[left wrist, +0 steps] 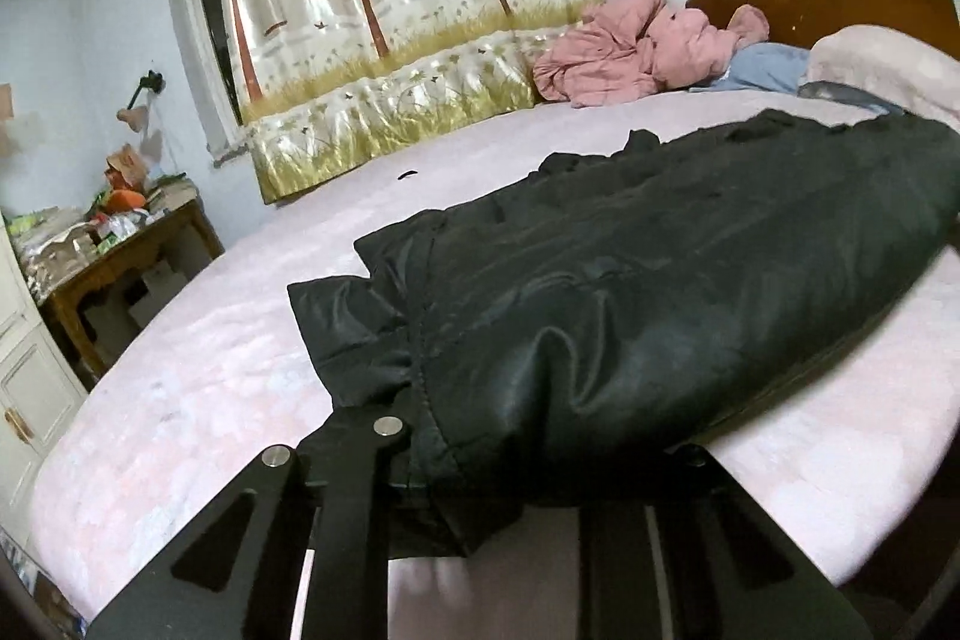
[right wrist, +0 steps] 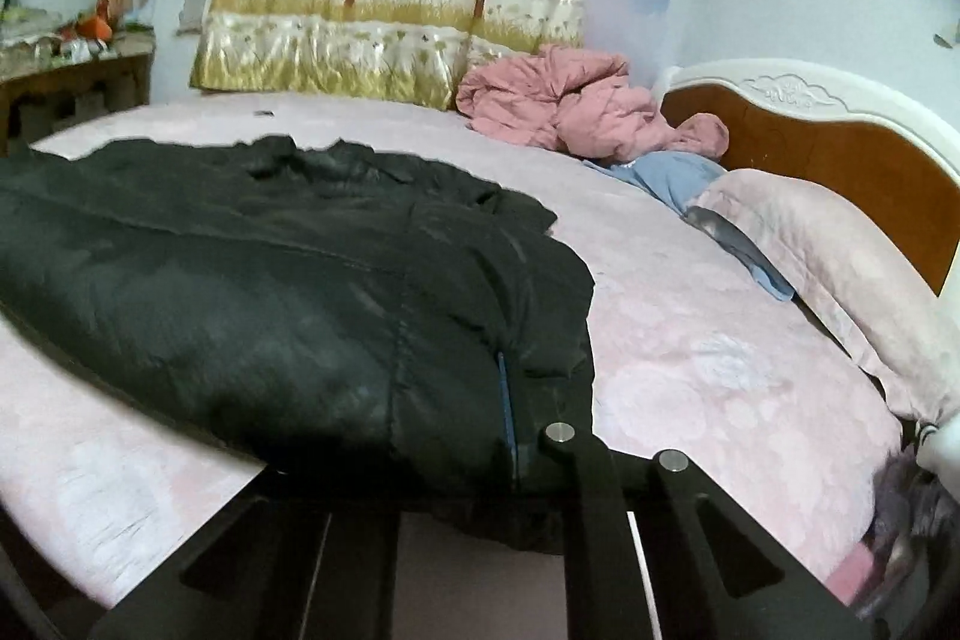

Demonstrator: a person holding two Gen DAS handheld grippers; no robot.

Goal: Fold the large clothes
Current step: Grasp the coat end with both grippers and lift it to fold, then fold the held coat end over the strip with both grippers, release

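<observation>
Pinching black jacket hem: left fingers, right fingers both clamped.

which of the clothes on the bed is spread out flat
The black coat, laid out near the front of the bed; the pink jacket is crumpled by the headboard.

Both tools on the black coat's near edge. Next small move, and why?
Probably lift both tools together and carry the near edge toward the far side. The left tool and right tool each pinch a corner of the coat, the rest lies flat on the bed, so it is ready to fold.
</observation>
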